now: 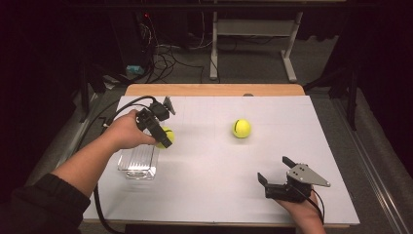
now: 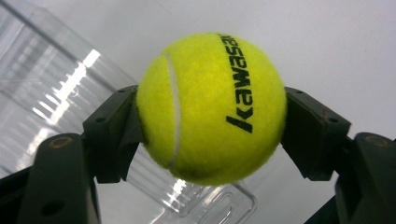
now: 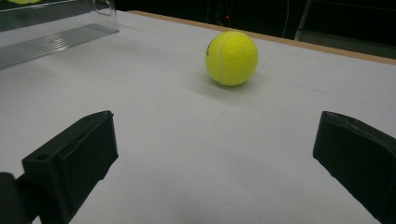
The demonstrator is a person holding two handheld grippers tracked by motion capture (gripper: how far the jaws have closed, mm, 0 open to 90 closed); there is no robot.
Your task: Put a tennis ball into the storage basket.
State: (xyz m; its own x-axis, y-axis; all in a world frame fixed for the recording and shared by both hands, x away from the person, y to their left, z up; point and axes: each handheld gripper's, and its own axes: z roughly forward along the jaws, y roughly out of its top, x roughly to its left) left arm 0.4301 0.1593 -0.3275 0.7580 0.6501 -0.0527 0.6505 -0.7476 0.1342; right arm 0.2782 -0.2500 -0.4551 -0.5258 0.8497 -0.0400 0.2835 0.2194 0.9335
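The tennis ball (image 2: 211, 108) I carry sits clamped between the two black jaws of my left gripper (image 1: 164, 135), both pads pressed against its sides, the black lettering facing the camera. In the high view the ball hangs just past the far right corner of the clear plastic box (image 1: 139, 163), which lies at the left of the white table (image 1: 219, 195); I cannot tell whether the box has anything in it. A second tennis ball (image 1: 241, 128) rests on the table near the middle, well apart from the box. My right gripper (image 1: 276, 171) stands near the front edge, jaws spread wide with nothing between them, pointing toward that second ball.
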